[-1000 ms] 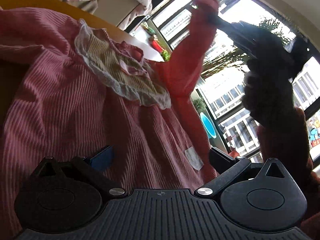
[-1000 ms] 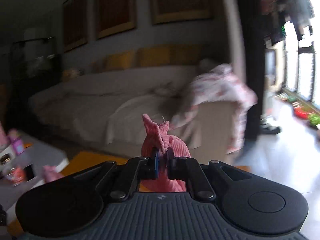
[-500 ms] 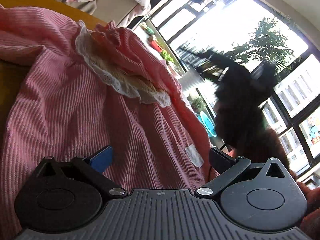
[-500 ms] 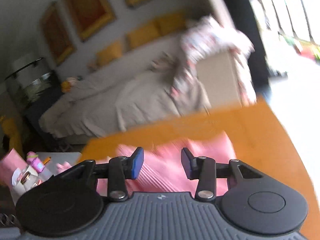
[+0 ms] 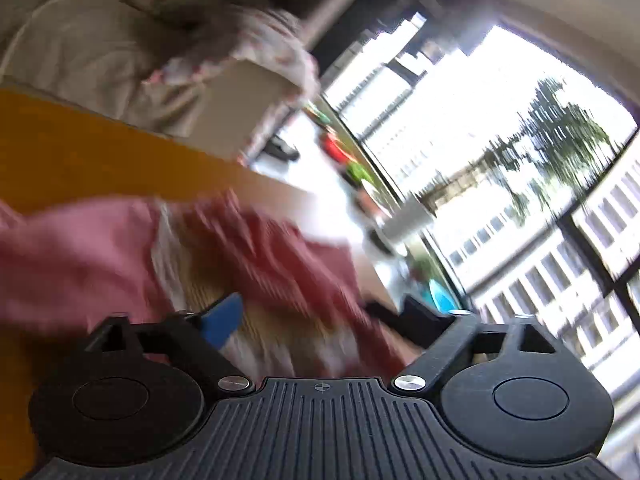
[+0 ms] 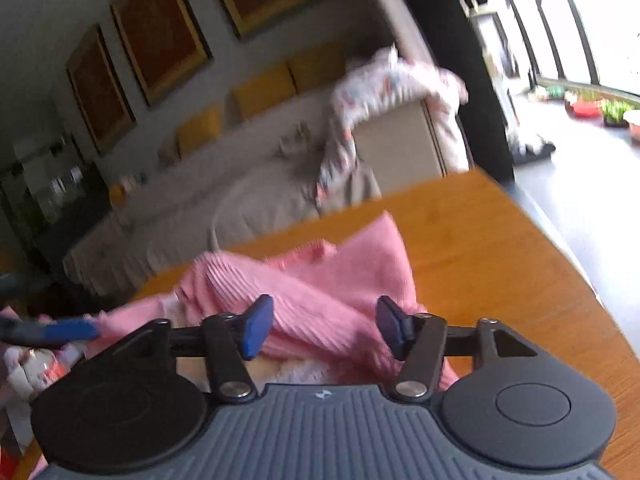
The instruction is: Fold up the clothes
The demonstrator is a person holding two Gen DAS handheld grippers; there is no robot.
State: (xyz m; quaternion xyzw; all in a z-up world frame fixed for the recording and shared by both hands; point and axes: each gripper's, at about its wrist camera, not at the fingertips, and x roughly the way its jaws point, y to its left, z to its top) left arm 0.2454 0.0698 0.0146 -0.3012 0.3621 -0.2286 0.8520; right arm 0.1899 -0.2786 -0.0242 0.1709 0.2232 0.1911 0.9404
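Observation:
A pink ribbed garment (image 6: 320, 276) with a white lace collar (image 5: 168, 264) lies on the orange table (image 6: 500, 248), one sleeve folded across its chest. My right gripper (image 6: 325, 332) is open just above the garment, with the fabric showing between its blue fingers (image 6: 258, 330) and nothing gripped. My left gripper (image 5: 320, 316) is also open over the garment (image 5: 80, 256) near the collar; this view is motion-blurred. A blue finger of the left gripper (image 6: 68, 330) shows at the left edge of the right wrist view.
A beige sofa (image 6: 260, 200) stands beyond the table's far edge, with a floral cloth (image 6: 384, 88) draped over its arm. Large windows (image 5: 520, 200) and floor plants (image 6: 588, 104) are to the right. The table's right edge (image 6: 576, 264) is near.
The right gripper let go of the pink sleeve, opened wide and dropped toward the table. The sleeve now lies across the garment. The left gripper swung, blurring its view.

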